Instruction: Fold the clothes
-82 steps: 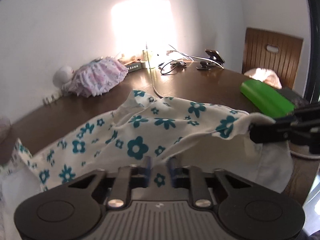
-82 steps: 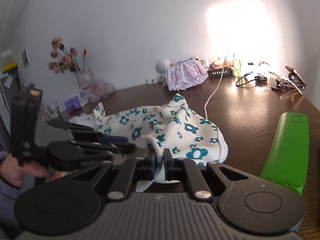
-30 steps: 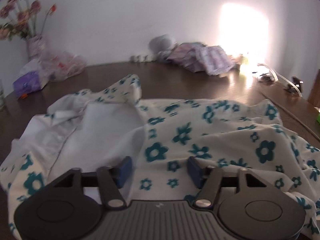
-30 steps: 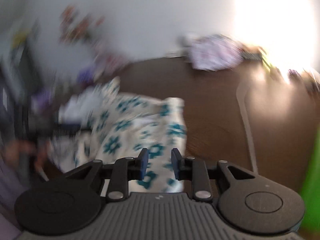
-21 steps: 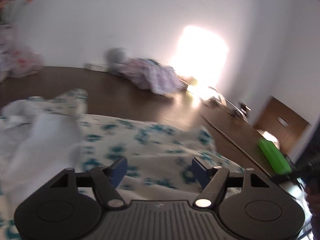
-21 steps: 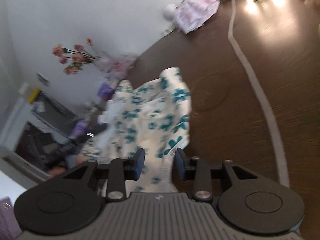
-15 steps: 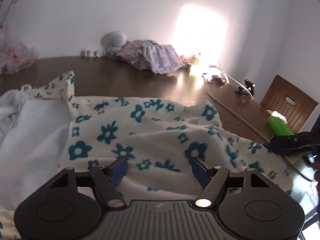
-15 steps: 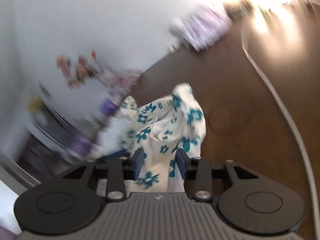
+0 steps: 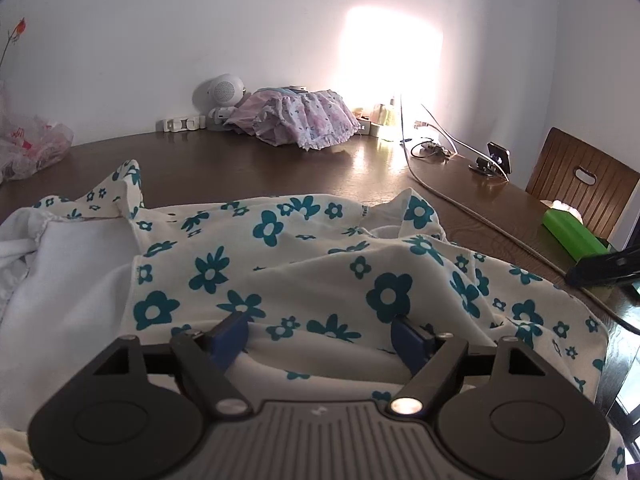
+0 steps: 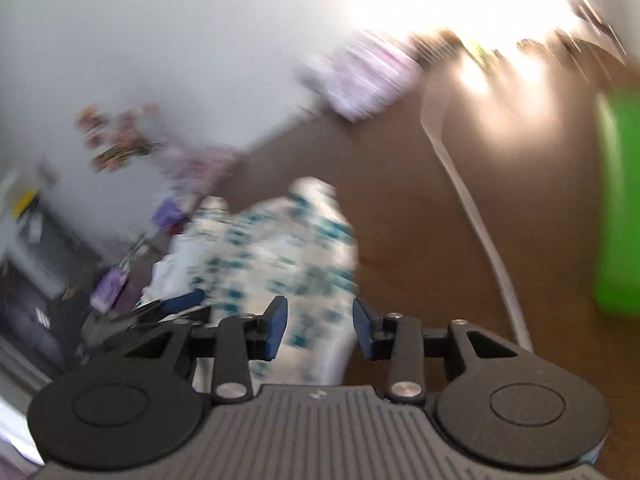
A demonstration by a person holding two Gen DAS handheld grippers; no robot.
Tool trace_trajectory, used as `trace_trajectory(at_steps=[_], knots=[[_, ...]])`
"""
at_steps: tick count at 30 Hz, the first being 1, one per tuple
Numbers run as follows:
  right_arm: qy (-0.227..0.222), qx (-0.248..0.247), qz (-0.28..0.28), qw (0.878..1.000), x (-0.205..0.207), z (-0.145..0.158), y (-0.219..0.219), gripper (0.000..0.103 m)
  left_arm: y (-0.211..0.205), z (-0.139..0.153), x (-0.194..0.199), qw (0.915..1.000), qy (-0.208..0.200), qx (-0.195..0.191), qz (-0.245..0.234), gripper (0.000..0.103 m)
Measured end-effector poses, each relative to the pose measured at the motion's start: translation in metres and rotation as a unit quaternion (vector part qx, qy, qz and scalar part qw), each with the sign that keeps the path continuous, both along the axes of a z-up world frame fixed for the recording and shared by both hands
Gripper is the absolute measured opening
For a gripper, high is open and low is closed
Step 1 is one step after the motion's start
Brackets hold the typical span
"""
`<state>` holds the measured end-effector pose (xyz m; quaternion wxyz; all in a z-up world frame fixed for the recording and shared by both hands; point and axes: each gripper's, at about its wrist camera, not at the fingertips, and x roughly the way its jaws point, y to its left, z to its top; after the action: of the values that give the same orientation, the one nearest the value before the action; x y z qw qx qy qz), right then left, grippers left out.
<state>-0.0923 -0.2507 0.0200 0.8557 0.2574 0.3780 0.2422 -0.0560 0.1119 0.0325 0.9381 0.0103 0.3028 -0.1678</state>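
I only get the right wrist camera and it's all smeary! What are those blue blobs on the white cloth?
Observer: Teal flowers, printed all over a cream garment that lies rumpled on the table.
Operator: Is the left hand-held gripper pinching it?
Observer: No. Its jaws are opening and stand wide apart. The cloth lies loose between them.
Operator: What's behind the green box?
Observer: A wooden chair with a slot in its backrest.
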Motion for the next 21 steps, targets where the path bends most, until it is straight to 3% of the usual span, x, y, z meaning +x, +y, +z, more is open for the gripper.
trace_trajectory(at_steps=[6,10,14,17,19,21], knots=[[0.060,0.081,0.061,0.993,0.019,-0.023,0.018,0.037,-0.001,0.000,0.000,1.0000,0.002,0.002,-0.005,0.084],[0.006,0.100,0.033,0.994,0.025,-0.021,0.031,0.037,-0.002,0.000,0.000,1.0000,0.003,0.003,-0.008,0.086],[-0.081,0.004,0.045,0.996,0.016,-0.003,0.064,0.037,-0.003,0.000,0.000,1.0000,0.003,0.004,-0.009,0.086],[-0.142,-0.072,0.077,0.984,-0.001,0.001,0.097,0.037,-0.003,0.000,0.001,0.9999,0.003,0.004,-0.009,0.087],[-0.158,-0.114,0.077,0.978,-0.011,0.001,0.106,0.037,-0.003,0.000,0.001,0.9999,0.003,0.005,-0.009,0.087],[-0.150,-0.106,0.081,0.980,-0.015,-0.001,0.105,0.037,-0.003,0.000,0.001,0.9999,0.003,0.005,-0.010,0.087]])
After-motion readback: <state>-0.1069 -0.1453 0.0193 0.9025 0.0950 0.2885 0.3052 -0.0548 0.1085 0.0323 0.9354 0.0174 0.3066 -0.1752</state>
